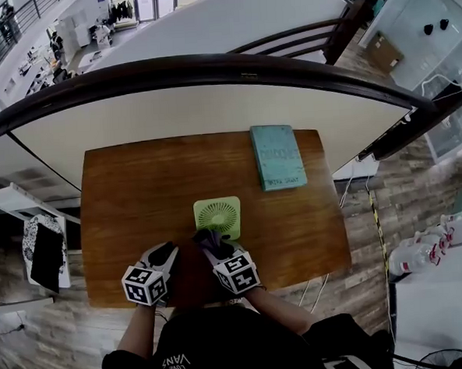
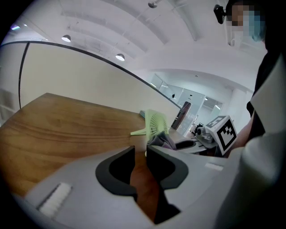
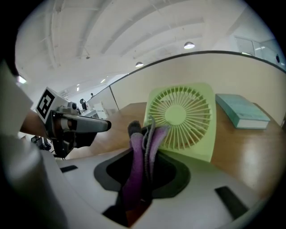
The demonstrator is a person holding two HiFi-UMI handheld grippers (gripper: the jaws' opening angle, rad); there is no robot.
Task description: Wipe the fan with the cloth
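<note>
Pinched upright in the right gripper [image 3: 144, 134], the purple cloth [image 3: 136, 170] reaches the lower left corner of the green fan [image 3: 181, 116]; I cannot tell whether they touch. The fan stands on the table [image 1: 138, 193] with its grille facing this gripper, ahead and slightly right. The left gripper [image 2: 140, 154], left of the fan and farther off, has its jaws slightly parted and empty.
</note>
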